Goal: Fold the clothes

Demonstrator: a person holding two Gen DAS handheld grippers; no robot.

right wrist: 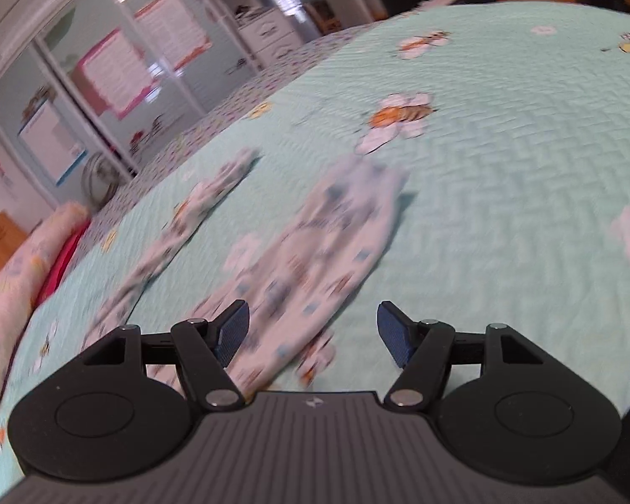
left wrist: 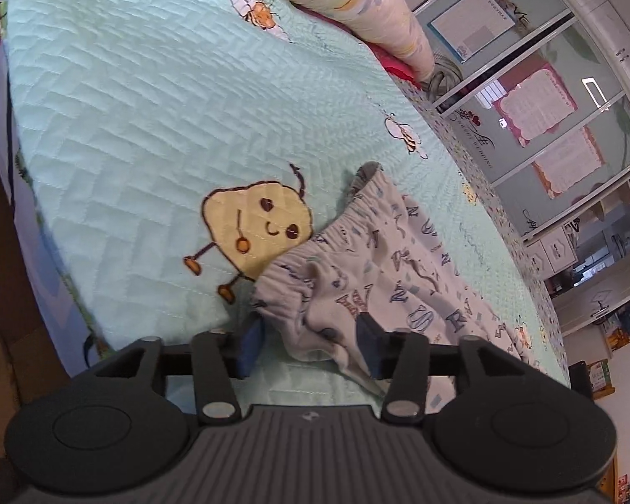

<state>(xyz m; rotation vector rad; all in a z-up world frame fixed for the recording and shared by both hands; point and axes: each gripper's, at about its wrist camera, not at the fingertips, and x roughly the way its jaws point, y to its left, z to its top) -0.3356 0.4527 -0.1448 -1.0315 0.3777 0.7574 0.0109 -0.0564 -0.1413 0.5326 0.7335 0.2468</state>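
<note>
While the printed trousers [left wrist: 382,269] are spread on the bed [left wrist: 147,105], no fold is seen; both the left hand-held gripper [left wrist: 311,346] and the right hand-held gripper [right wrist: 313,334] are held apart, empty.

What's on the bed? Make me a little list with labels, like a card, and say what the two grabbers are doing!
surface: mint quilted bedspread with cartoon bees and a smiling pear
clothing: small pale pants printed with letters, lying on the bedspread
waistband: gathered elastic, facing the pear
left hand-held gripper: open, a fold of the pants between its blue pads, not squeezed
right hand-held gripper: open, above the pants, holding nothing
right view: blurry
</note>
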